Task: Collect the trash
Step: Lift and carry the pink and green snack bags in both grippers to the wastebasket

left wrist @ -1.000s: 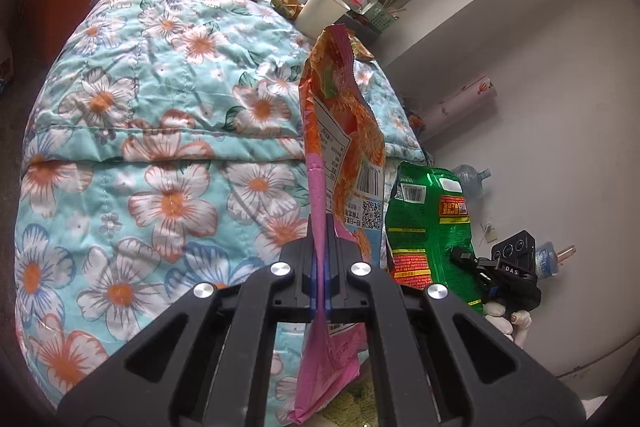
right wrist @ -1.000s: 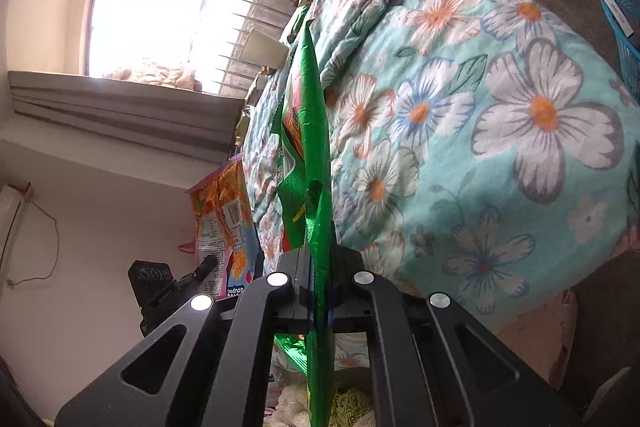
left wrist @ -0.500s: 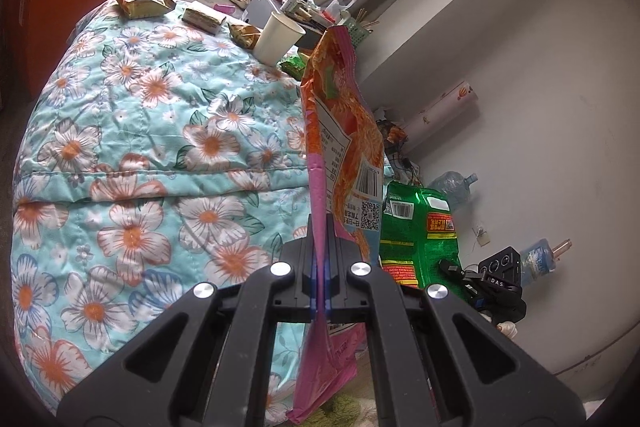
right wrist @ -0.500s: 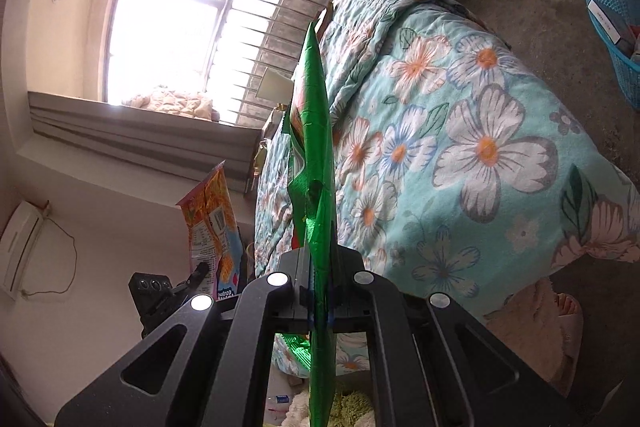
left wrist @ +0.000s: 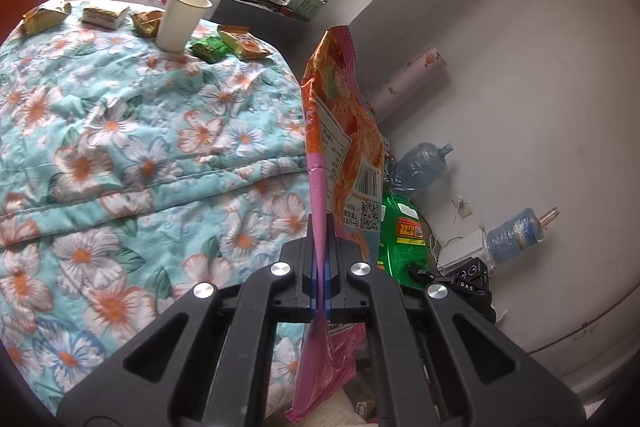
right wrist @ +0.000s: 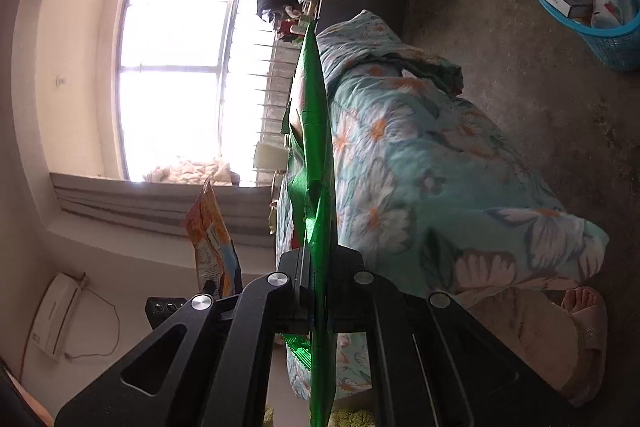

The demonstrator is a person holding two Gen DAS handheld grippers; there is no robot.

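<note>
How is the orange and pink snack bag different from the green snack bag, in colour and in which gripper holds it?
The orange and pink bag is clamped in the left gripper; the green bag is clamped in the right gripper. The orange and pink bag shows a printed label, barcode and QR code; the green bag is glossy, with a red and yellow label. Both are flat, look empty, and are held edge-on above the floral quilt.
</note>
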